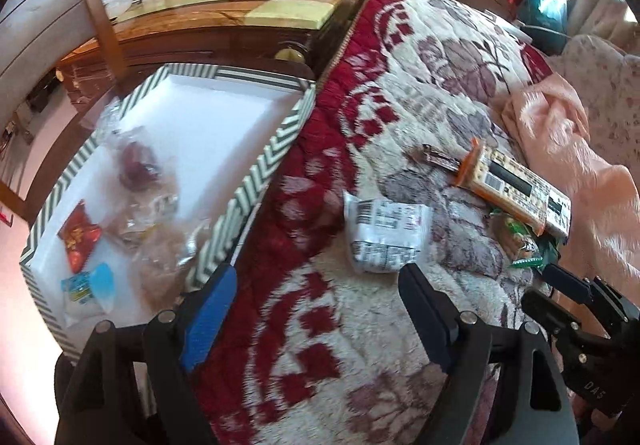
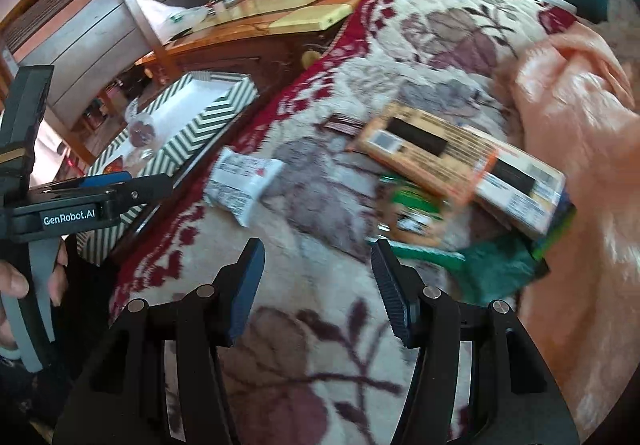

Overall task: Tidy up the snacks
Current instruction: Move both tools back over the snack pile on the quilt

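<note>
A striped box (image 1: pixel 256 181) with a white inside stands left of the bed and holds several snack packets, among them a red packet (image 1: pixel 79 236) and a blue one (image 1: pixel 86 287). On the blanket lie a white packet (image 1: pixel 384 235), an orange-edged bar (image 1: pixel 508 181) and green packets (image 1: pixel 524 245). My left gripper (image 1: pixel 316 287) is open and empty, over the blanket between box and white packet. My right gripper (image 2: pixel 318 259) is open and empty, just short of the green packets (image 2: pixel 420 213); the white packet (image 2: pixel 246 181) lies ahead to its left and the bar (image 2: pixel 460 161) ahead to its right.
A pink cloth (image 1: pixel 560 141) is bunched at the right on the bed. A wooden cabinet (image 1: pixel 240 5) with photos and jars stands behind the box. The box also shows in the right wrist view (image 2: pixel 200 125).
</note>
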`<state>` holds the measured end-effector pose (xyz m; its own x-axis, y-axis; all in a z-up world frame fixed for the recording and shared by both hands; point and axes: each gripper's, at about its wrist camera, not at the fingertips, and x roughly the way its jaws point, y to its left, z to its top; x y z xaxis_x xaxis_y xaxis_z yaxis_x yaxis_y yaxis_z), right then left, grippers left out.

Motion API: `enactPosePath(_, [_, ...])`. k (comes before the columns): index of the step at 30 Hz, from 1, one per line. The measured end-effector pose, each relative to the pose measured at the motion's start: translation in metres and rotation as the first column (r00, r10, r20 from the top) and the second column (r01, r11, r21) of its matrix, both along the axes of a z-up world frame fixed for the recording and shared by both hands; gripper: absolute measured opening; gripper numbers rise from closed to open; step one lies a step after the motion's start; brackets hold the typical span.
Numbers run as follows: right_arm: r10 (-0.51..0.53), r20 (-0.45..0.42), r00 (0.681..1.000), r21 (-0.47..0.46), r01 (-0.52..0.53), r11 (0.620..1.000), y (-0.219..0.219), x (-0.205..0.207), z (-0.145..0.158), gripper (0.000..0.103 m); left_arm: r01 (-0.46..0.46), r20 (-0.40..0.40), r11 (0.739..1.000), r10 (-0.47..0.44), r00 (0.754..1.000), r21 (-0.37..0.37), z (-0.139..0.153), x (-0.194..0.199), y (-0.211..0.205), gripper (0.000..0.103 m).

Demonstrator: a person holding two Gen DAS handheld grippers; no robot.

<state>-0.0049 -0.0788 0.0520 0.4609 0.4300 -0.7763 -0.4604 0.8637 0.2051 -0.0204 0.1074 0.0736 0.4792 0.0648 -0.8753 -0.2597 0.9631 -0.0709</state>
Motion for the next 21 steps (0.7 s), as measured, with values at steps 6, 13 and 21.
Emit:
enactPosePath(6, [-0.064, -0.013, 0.998, 0.007, 0.064, 0.998, -0.027, 0.006, -0.002, 0.056, 0.021, -0.027, 1.0, -0.022, 0.999, -0.01, -0.008, 0.011, -0.012, 0.085])
enactPosePath(13, [-0.094, -0.021, 0.995, 0.018, 0.095, 0.995, -0.044, 0.011, -0.003, 0.056, 0.044, -0.027, 0.999, -0.044, 0.999, -0.018, -0.006, 0.028, -0.019, 0.085])
enactPosePath(21, [-0.065, 0.009, 0.998, 0.024, 0.065, 0.998, -0.032, 0.037, 0.009, 0.056, 0.057, -0.017, 0.998, -0.057, 0.998, -0.008, 0.001, 0.055, -0.024, 0.085])
